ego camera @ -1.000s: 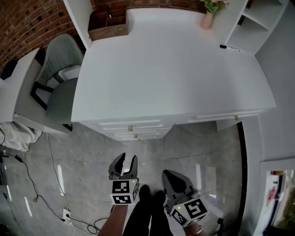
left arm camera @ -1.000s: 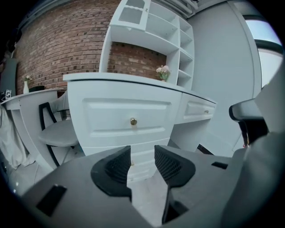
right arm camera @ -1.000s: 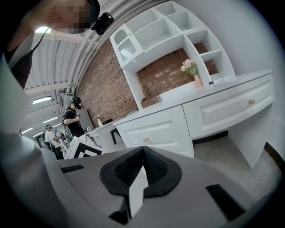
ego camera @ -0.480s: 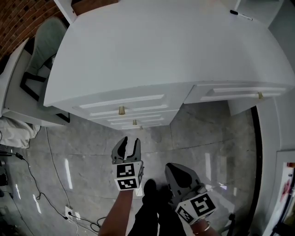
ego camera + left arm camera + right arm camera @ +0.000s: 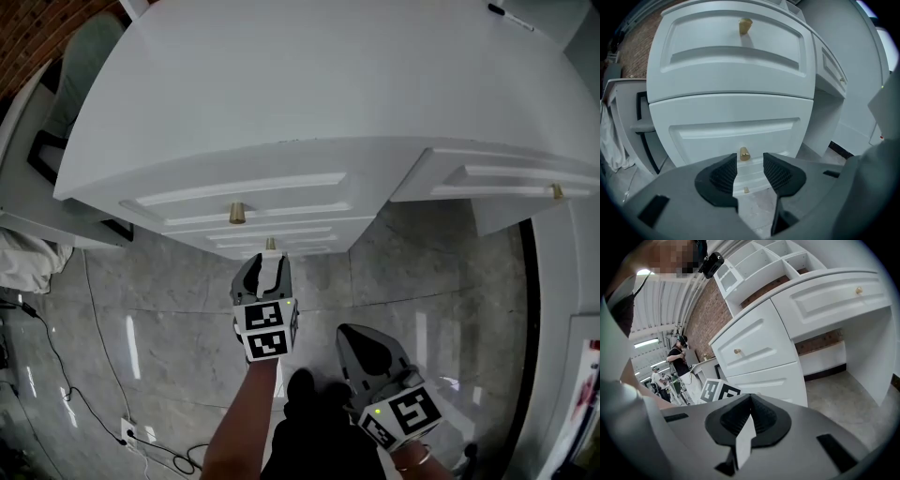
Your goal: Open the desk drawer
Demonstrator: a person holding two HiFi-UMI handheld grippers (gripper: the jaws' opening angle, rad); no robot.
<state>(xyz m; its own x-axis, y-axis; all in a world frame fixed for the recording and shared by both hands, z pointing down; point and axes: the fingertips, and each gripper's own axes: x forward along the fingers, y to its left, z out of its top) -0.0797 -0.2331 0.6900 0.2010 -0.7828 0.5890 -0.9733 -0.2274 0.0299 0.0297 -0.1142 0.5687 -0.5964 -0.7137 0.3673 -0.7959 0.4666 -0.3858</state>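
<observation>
**White desk.** The tabletop (image 5: 328,84) is bare apart from a black marker (image 5: 511,16) near its far right corner.

**Drawer stack**, under the tabletop's left part:
- The top drawer (image 5: 731,51) is shut and has a brass knob (image 5: 745,26).
- The second drawer (image 5: 736,126) is also shut and has its own second knob (image 5: 744,153).
- A lower knob (image 5: 746,190) shows beneath.

**Side drawer** (image 5: 506,176). It is shallow, sits over the kneehole at the right, and is shut. It carries a small knob (image 5: 557,191).

**Left hand-held gripper** (image 5: 265,272). It is low in front of the drawer stack and points at the second drawer. It is released, with the jaws apart and just now opening wider, and nothing lies between the pads. In the left gripper view the second knob sits in the gap between the jaw tips, beyond them and not pinched.

**Right hand-held gripper** (image 5: 356,339). It is beside the left one, nearer the person and over the floor. It is clenched, with the jaw tips together on nothing.

**Floor** (image 5: 169,319). Grey glossy tile.

**Grey chair** (image 5: 66,84). It stands left of the desk.

**Background, right gripper view.** A brick wall (image 5: 701,319) stands behind the desk, with a standing person (image 5: 679,355) far off.
</observation>
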